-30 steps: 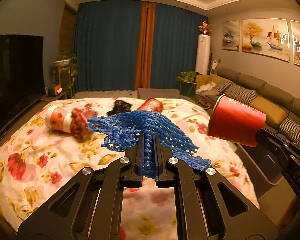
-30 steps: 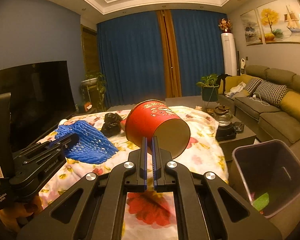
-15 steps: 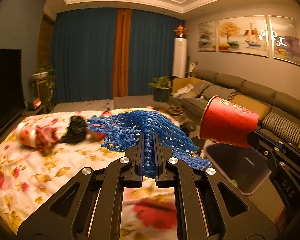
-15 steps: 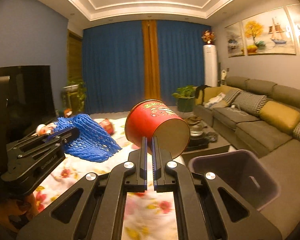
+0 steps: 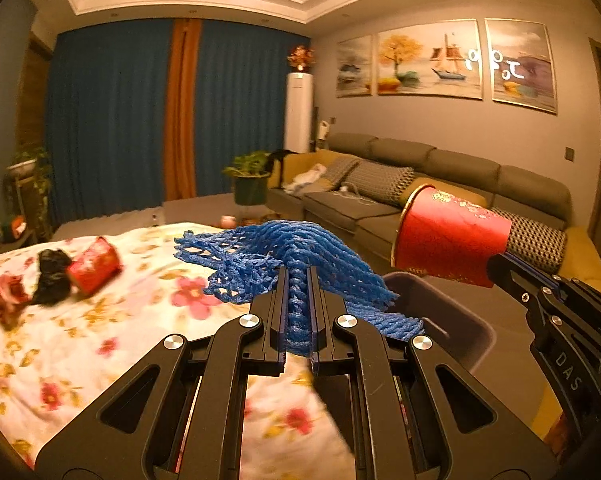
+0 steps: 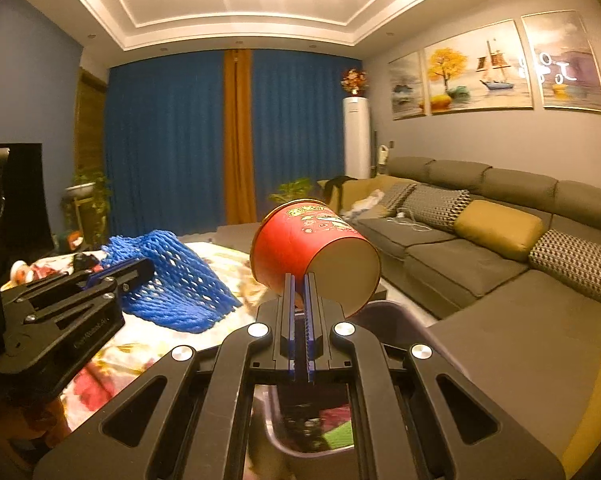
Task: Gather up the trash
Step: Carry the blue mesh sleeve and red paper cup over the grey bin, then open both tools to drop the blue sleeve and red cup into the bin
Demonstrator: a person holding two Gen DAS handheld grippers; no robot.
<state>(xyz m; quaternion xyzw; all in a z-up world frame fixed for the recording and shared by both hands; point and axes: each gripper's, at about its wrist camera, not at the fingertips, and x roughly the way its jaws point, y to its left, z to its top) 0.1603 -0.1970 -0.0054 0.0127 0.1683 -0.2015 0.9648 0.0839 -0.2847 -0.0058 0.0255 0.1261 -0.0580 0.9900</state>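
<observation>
My left gripper [image 5: 298, 276] is shut on a blue foam net [image 5: 284, 256] and holds it in the air near the edge of the floral cloth. It also shows in the right wrist view [image 6: 172, 280]. My right gripper [image 6: 299, 280] is shut on the rim of a red paper cup [image 6: 312, 248], held on its side above the grey trash bin [image 6: 384, 316]. The cup [image 5: 448, 240] and the bin [image 5: 452, 320] also show in the left wrist view. More trash lies on the cloth: a red cup [image 5: 94, 266], a black crumpled piece [image 5: 52, 276] and a red-white wrapper [image 5: 0, 292].
The table with the floral cloth [image 5: 100, 340] is to the left. A long grey sofa [image 6: 500, 248] runs along the right wall. A potted plant [image 5: 250, 176] and a white standing air conditioner [image 5: 299, 112] stand at the back. A dark TV [image 6: 20, 200] is at the left.
Both grippers have swung to the right with their loads, away from the table. The bin has come into view and now lies under the right gripper and the cup.
</observation>
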